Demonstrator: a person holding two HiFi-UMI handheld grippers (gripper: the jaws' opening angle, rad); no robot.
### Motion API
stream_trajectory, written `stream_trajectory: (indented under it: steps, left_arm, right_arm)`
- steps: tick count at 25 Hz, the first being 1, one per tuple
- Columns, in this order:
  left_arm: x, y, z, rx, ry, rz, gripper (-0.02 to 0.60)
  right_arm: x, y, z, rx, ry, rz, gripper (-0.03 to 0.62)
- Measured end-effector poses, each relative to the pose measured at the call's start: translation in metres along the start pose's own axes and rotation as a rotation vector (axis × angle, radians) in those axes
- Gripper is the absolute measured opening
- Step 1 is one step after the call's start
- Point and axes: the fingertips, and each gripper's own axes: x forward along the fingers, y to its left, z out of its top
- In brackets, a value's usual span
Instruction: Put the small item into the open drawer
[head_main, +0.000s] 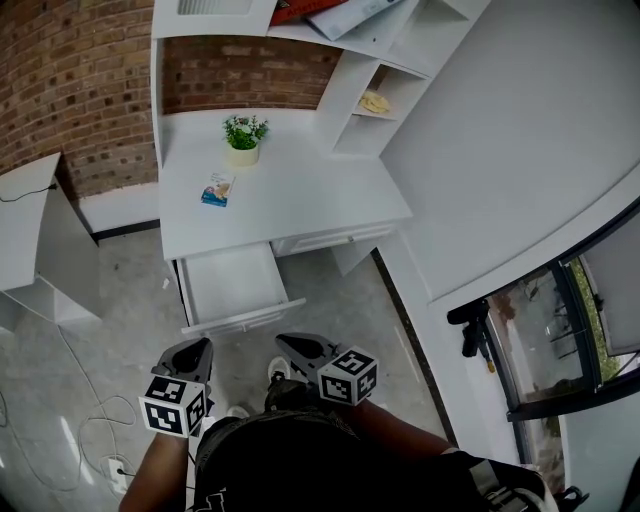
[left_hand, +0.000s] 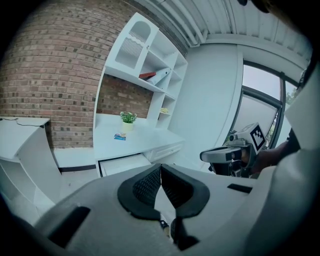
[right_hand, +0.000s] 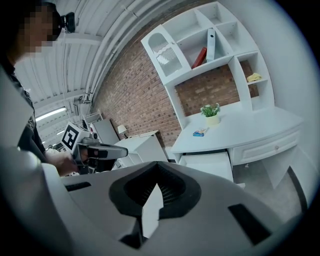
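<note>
The white worktop (head_main: 300, 200) has its open drawer (head_main: 233, 285) pulled out at the front. The left gripper (head_main: 203, 344) and the right gripper (head_main: 284, 341) are well apart from the drawer, each with fingers together. The small item (head_main: 217, 189) lies on the worktop near a potted plant (head_main: 244, 137).

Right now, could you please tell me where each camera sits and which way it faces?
Head view: on the person's head, looking steeply down at the white desk and open drawer; left gripper, right gripper and the torso show below.
Left gripper view: on the left gripper, along its shut jaws toward the desk; right gripper at right.
Right gripper view: on the right gripper, along its shut jaws toward the desk; left gripper at left.
Shared: all show desk, drawer, potted plant, small blue item.
</note>
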Motion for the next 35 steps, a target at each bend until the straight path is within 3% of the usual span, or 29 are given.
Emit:
stream_trajectory:
  steps: [8, 18, 35]
  left_arm:
    - [0.03, 0.023, 0.018, -0.016, 0.004, 0.059, 0.018]
    - [0.093, 0.046, 0.07, -0.025, -0.006, 0.142, 0.018]
    - [0.173, 0.085, 0.141, 0.038, 0.006, 0.323, 0.018]
  right_arm:
    - [0.029, -0.037, 0.021, 0.007, 0.011, 0.045, 0.005]
    - [0.064, -0.105, 0.076, -0.006, 0.015, 0.118, 0.005]
    - [0.102, -0.196, 0.14, -0.008, 0.003, 0.248, 0.005]
